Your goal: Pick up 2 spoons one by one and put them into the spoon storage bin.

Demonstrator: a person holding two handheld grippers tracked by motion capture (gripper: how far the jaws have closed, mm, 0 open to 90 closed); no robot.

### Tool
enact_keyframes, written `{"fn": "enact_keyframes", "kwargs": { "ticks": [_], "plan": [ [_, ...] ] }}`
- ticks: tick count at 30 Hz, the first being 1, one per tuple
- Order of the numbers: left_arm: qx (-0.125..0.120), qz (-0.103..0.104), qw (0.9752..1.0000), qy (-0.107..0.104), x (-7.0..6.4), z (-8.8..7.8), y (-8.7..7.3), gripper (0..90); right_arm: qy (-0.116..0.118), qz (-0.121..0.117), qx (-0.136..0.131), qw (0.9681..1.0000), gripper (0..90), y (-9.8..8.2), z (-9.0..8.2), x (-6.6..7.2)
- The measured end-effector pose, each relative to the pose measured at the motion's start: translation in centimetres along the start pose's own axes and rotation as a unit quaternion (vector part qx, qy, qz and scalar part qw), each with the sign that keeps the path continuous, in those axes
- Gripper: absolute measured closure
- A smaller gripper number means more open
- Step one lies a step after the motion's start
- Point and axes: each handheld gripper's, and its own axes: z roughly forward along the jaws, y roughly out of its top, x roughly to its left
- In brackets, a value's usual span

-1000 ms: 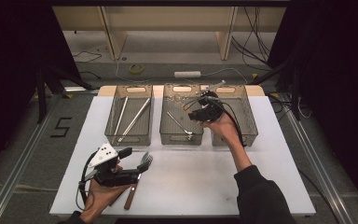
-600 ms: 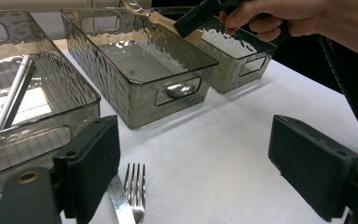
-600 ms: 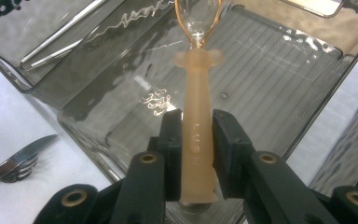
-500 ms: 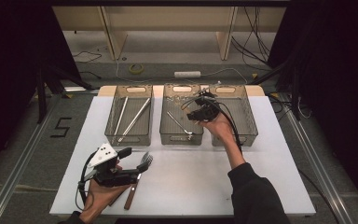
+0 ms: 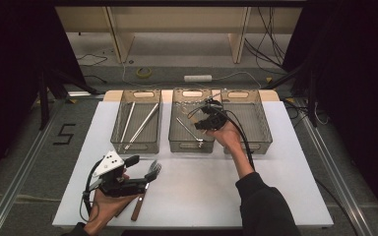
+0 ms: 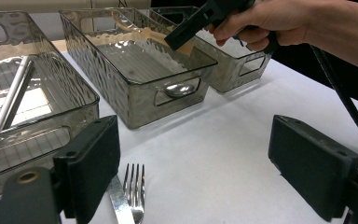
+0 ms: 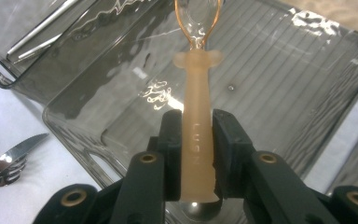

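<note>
Three smoky plastic bins stand side by side at the far end of the white table [image 5: 285, 196]. The left bin [image 5: 137, 145] holds long metal rods, and the middle bin [image 5: 191, 143] has a spoon [image 6: 179, 89] lying against its near wall, seen through the handle cut-out from the left gripper view. The right bin [image 5: 261, 142] sits just past the right hand.

The right gripper [image 7: 196, 140] hangs over the middle bin, its two black pads pressed on either side of a pale peach-coloured handle [image 7: 196, 135]. This handle belongs to a whisk [image 7: 198, 23] whose wire loops run up ahead of the jaws. The high view gives little of the whisk, since hand and gripper cover it; the right gripper view shows the grip plainly, with the spoon's bowl glinting just under the handle's end.

The left gripper [image 6: 193, 163] rests low on the table near the person, jaws standing wide apart with nothing between them. A fork [image 6: 133, 196] lies on the table just beside its left-hand pad, tines pointing toward the bins.
</note>
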Motion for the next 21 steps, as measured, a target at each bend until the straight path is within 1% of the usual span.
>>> {"fn": "enact_keyframes", "kwargs": {
  "ticks": [3, 7, 9, 14, 15, 16, 18, 21],
  "plan": [
    [0.001, 0.000, 1.0000, 0.000, 0.0, 0.0, 0.0, 16.1, 0.000, -0.002, 0.008, 1.0000, 74.8, -0.1, 0.4, 0.1],
    [0.001, 0.000, 1.0000, 0.000, 0.0, 0.0, 0.0, 16.1, 0.002, 0.001, 0.012, 0.9999, 74.7, -0.1, 0.7, 0.2],
    [0.002, 0.003, 1.0000, -0.001, 0.0, 0.0, 0.0, 16.1, 0.005, 0.001, 0.020, 0.9998, 74.2, -0.2, 1.1, 0.3],
    [0.001, 0.002, 1.0000, 0.000, 0.0, 0.0, 0.0, 16.1, 0.013, 0.001, 0.028, 0.9995, 73.0, -0.3, 1.5, 0.5],
    [0.001, 0.002, 1.0000, 0.000, 0.0, 0.0, 0.0, 16.1, 0.016, 0.004, 0.028, 0.9995, 70.7, -0.3, 1.5, 0.6],
    [0.001, 0.001, 1.0000, 0.000, 0.0, 0.0, 0.0, 16.1, 0.017, 0.003, 0.026, 0.9995, 69.3, -0.2, 1.5, 0.6],
    [0.000, 0.000, 1.0000, 0.000, 0.0, 0.0, 0.0, 16.1, 0.020, 0.006, 0.018, 0.9996, 68.3, -0.2, 1.2, 0.6],
    [0.001, 0.002, 1.0000, 0.000, 0.0, 0.0, 0.0, 16.1, 0.023, 0.005, 0.012, 0.9997, 65.8, -0.1, 0.6, 0.5]
  ]
}}
